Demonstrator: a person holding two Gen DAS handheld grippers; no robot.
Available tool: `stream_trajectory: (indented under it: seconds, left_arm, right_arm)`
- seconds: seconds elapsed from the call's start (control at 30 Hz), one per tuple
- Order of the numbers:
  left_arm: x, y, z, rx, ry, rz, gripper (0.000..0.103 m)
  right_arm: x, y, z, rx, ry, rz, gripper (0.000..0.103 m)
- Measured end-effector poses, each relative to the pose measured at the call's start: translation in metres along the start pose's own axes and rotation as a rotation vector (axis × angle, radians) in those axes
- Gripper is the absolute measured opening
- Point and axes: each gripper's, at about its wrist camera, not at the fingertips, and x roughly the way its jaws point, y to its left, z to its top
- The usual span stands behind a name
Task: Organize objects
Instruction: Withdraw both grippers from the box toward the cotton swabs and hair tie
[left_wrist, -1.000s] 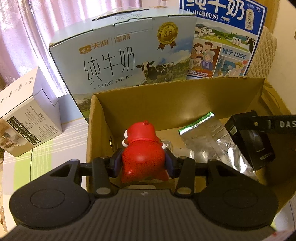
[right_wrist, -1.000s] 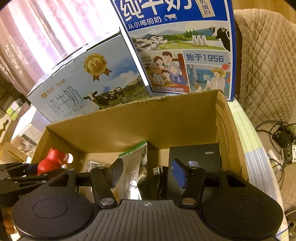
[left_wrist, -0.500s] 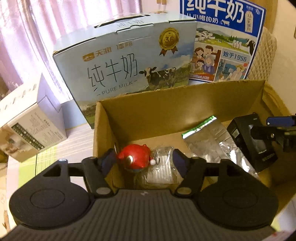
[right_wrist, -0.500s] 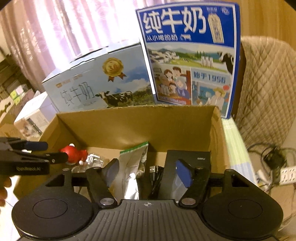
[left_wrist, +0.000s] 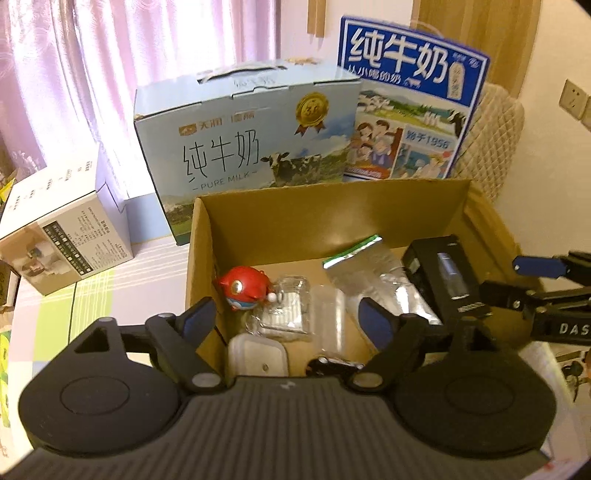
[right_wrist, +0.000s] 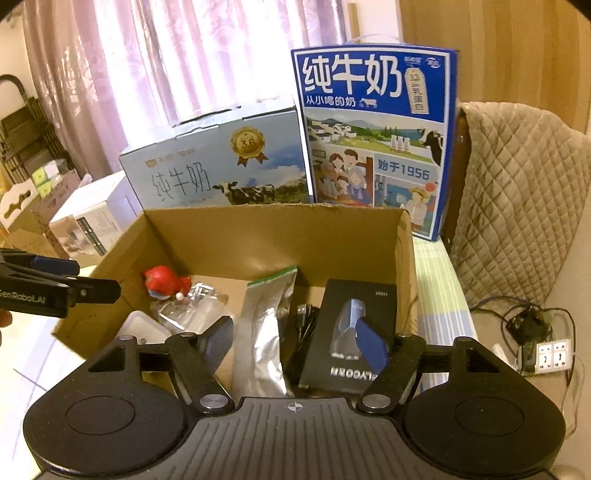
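Carton (left_wrist: 207, 236) holds black box (right_wrist: 347, 332), foil pouch (right_wrist: 264, 332) and red toy (left_wrist: 245, 288) at its left rear. Left gripper (left_wrist: 284, 321) and right gripper (right_wrist: 295, 343): both wide apart, empty. Step: between placements; next, choose another item.

Right gripper (right_wrist: 293, 341) jaws wide apart above brown cardboard box (right_wrist: 273, 236); red round toy (right_wrist: 164, 282), silver foil pouch (right_wrist: 260, 339), black flat carton (right_wrist: 347, 332) inside.

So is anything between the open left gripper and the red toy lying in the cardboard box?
Nothing visible. The left gripper hangs open above the brown cardboard box, and the round red toy figure lies uncovered below, beside a clear plastic packet.
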Motion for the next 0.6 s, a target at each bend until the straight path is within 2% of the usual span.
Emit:
stream_trajectory:
  seconds: [0.2, 0.6]
  left_arm:
    - [-0.030, -0.008, -0.013, -0.034, -0.010, -0.014, 0.088]
    - [-0.078, -0.022, -0.046, -0.081, 0.005, -0.004, 0.088]
  right_arm:
    - [-0.030, 0.005, -0.010, 0.026, -0.026, 0.019, 0.070]
    - [-0.080, 0.020, -0.035, 0.055, -0.057, 0.058, 0.070]
